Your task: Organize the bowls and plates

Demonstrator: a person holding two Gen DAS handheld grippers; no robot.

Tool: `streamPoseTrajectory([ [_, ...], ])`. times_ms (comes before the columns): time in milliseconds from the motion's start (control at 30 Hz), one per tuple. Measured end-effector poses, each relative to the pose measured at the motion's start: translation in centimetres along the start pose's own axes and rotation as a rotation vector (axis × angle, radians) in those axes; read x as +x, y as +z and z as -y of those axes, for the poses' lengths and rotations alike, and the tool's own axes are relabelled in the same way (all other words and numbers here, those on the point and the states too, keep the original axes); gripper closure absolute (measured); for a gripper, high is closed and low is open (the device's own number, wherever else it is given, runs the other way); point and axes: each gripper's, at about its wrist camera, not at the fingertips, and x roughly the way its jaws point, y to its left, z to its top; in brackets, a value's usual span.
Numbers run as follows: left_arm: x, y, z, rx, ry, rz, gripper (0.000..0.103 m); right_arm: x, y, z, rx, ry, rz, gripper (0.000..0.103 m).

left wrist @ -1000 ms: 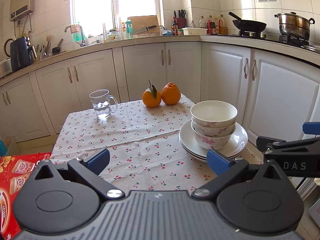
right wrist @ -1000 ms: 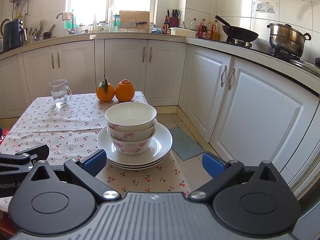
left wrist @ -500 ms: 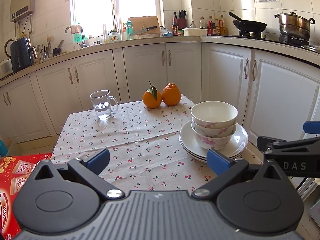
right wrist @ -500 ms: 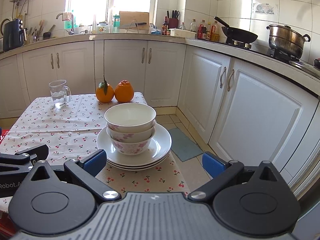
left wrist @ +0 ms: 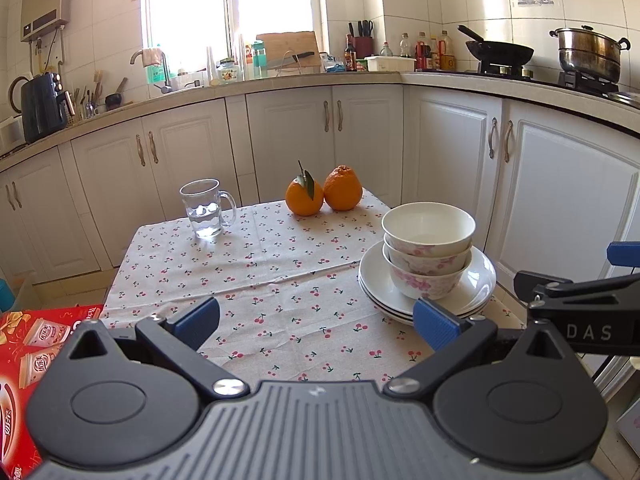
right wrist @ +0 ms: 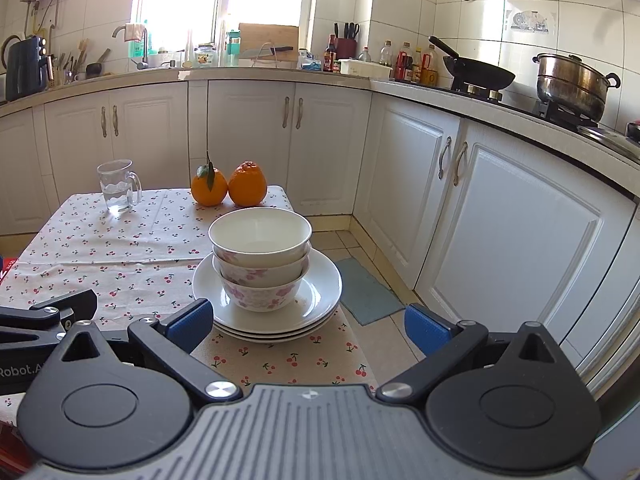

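Three nested bowls [left wrist: 428, 252] [right wrist: 260, 256], white with pink flowers, stand on a stack of three white plates [left wrist: 476, 280] [right wrist: 320, 284] at the right edge of the small table. My left gripper [left wrist: 316, 320] is open over the cherry-print cloth, near the table's front, with the stack just ahead of its right finger. My right gripper [right wrist: 306, 322] is open too, low in front of the plates, its left finger close to the plate rim. Neither holds anything. Each gripper shows at the side of the other's view.
A glass mug [left wrist: 204, 208] with water and two oranges [left wrist: 322, 194] sit at the table's far side. A red box [left wrist: 24, 356] lies left of the table. White cabinets [right wrist: 500, 208] and a floor mat [right wrist: 368, 290] are to the right.
Both views have drifted very slightly; the bowls and plates have stayed in place and both grippers remain open.
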Motion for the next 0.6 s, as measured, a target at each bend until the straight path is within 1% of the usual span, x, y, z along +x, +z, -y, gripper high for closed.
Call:
streamPoseTrajectory([
  [600,0.07,0.07,0.06,-0.002,-0.002,-0.003,0.001,0.00,0.13,0.05,-0.005,-0.005,0.000,0.000],
])
